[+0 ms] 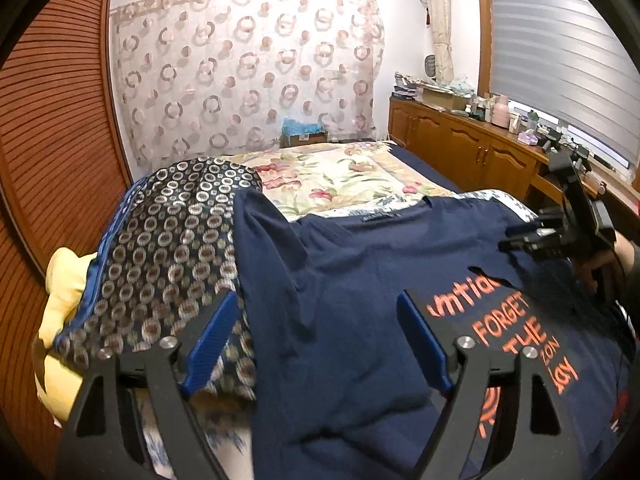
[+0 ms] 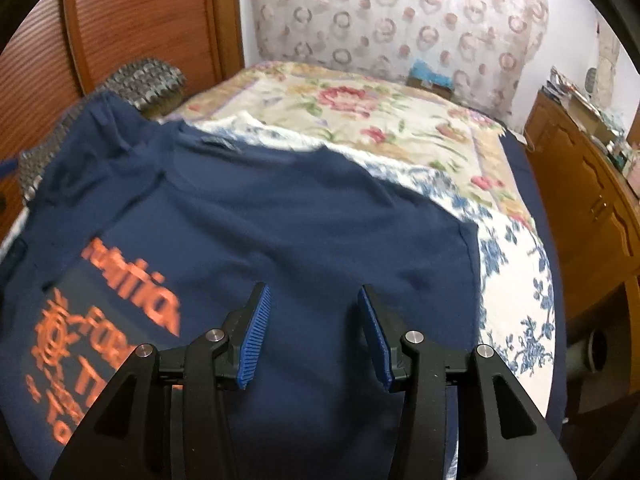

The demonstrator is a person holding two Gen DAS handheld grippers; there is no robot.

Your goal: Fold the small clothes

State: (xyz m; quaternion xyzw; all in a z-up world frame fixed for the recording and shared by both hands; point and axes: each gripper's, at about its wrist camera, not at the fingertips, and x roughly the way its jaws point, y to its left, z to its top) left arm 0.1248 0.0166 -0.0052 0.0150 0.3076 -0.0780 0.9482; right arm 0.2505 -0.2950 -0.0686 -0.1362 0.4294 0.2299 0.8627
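A navy T-shirt [image 1: 352, 280] with orange lettering [image 1: 508, 320] lies spread on the bed, collar toward the far side. A plain navy fold covers part of the print [image 2: 132, 292]. My left gripper [image 1: 318, 302] hovers over the shirt's left half, jaws wide open and nothing between the blue pads [image 1: 216, 332]. My right gripper [image 2: 313, 290] hangs above the shirt's right half [image 2: 320, 216], jaws apart, pads [image 2: 256, 336] clear of the cloth. In the left wrist view its black frame [image 1: 572, 200] and a hand [image 1: 600, 268] show at the right edge.
A dark cushion with ring pattern [image 1: 172, 240] and a yellow cloth [image 1: 64, 280] lie left of the shirt. A floral quilt [image 1: 340, 176] covers the far bed, a blue-flowered sheet [image 2: 516, 280] the near right. A wooden cabinet [image 1: 472, 148] stands right, a slatted wooden door [image 1: 52, 120] left.
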